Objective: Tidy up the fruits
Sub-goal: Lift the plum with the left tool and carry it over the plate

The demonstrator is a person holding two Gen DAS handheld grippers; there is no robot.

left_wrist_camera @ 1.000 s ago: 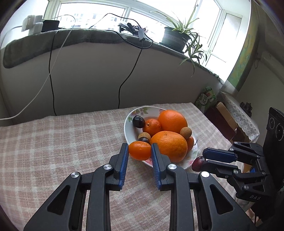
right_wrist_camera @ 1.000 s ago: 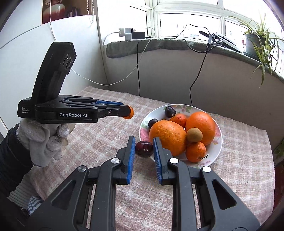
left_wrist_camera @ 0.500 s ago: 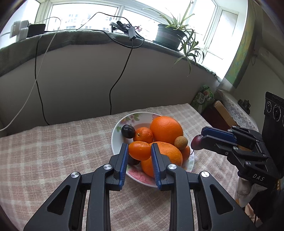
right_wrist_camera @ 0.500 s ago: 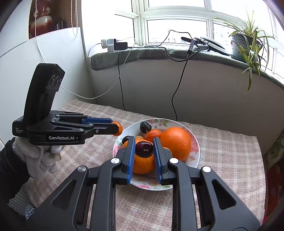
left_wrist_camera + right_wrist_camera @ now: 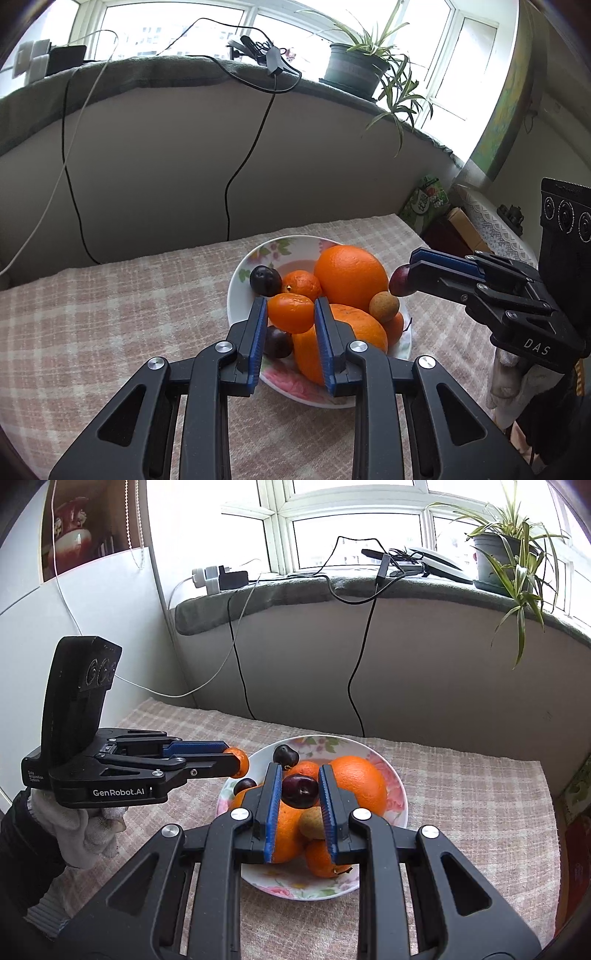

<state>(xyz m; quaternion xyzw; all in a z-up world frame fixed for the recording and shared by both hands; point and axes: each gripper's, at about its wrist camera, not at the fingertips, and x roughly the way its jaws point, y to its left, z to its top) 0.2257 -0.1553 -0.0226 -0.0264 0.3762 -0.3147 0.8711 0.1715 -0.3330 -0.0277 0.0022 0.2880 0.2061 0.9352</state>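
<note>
Mandarin (image 5: 290, 312) in left tool (image 5: 290, 325) | plum (image 5: 300, 791) in right tool (image 5: 297, 805) | both over bowl rim (image 5: 232, 291)

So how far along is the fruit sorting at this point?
Mostly done: the bowl already holds two large oranges, small mandarins, dark plums and a small brown fruit. In hand: the left gripper is shut on a mandarin, the right gripper on a dark plum, both over the bowl. Left: release both. No loose fruit shows on the tablecloth.
</note>
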